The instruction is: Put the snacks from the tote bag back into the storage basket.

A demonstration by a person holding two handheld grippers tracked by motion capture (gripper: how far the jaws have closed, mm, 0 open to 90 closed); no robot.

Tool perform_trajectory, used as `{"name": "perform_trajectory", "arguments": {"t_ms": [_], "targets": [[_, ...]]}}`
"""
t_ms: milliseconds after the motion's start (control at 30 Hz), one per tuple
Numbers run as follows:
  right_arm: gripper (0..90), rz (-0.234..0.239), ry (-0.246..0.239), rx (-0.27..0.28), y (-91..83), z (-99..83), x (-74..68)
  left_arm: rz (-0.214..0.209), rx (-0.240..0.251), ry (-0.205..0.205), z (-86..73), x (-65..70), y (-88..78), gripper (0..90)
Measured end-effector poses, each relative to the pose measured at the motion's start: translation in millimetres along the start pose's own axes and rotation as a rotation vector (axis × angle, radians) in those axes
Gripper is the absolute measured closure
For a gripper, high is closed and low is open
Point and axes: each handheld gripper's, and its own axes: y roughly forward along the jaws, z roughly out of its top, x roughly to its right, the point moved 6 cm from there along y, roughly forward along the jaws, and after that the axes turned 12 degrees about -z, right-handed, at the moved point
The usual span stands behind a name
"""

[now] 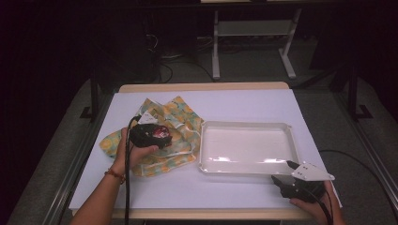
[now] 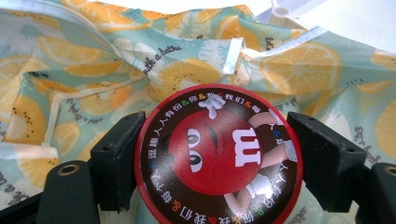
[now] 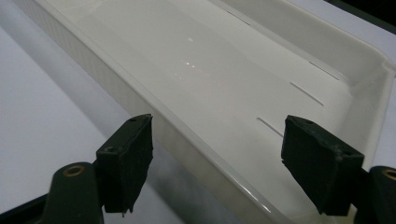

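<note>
Left tool [image 2: 215,163] clamped across a round red-rimmed tin [image 2: 218,161], one black pad pressed on each side of the rim, jaws fairly wide because of the tin's breadth. Lid of the tin facing the left gripper view: dark ground, red cartoon candy face, white letter, ring of small coloured characters. Tin held just above a crumpled cloth [image 2: 84,70], pale green with orange and lemon slices and white edging. In the high view, left tool [image 1: 155,135] in the person's left hand [image 1: 129,152], over the cloth [image 1: 183,117] at the left middle of the white bench [image 1: 155,187], tin [image 1: 161,132] seen as a small dark red spot at the tool's front. Right tool [image 3: 219,163] wide open, nothing between the pads, near rim of a white tray [image 3: 140,100] running between them farther off. Tray shallow, glossy, with thin slits in its floor. In the high view, tray [image 1: 206,154] just right of the cloth, touching or nearly touching its edge; right tool [image 1: 289,171] at the bench's near right corner, just beside the tray's near right corner, tips aimed at it.
</note>
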Motion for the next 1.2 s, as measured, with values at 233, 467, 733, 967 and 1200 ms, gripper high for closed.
{"name": "perform_trajectory", "arguments": {"t_ms": [233, 467, 733, 967, 1200], "targets": [[24.4, 0.0, 0.001, 0.0, 0.0, -0.1, 0.2, -0.021, 0.006, 0.046, 1.9, -0.5, -1.0, 22.6], [24.4, -0.003, 0.002, 0.0, 0.2, 0.3, 0.3, -0.076, 0.012, 0.094, 7.2, -1.4, -4.9, 22.6], [24.5, -0.003, 0.002, -0.001, 0.1, 0.7, -0.2, -0.116, 0.024, 0.139, 14.0, 5.5, -12.2, 22.6], [24.5, -0.003, 0.003, -0.001, 0.0, 0.8, -0.3, -0.123, 0.042, 0.141, 16.3, 6.2, -17.8, 22.6], [24.9, -0.013, 0.014, 0.034, -3.2, 3.9, 1.6, -0.114, 0.047, 0.162, 17.1, 12.0, -20.8, 22.7]]}}
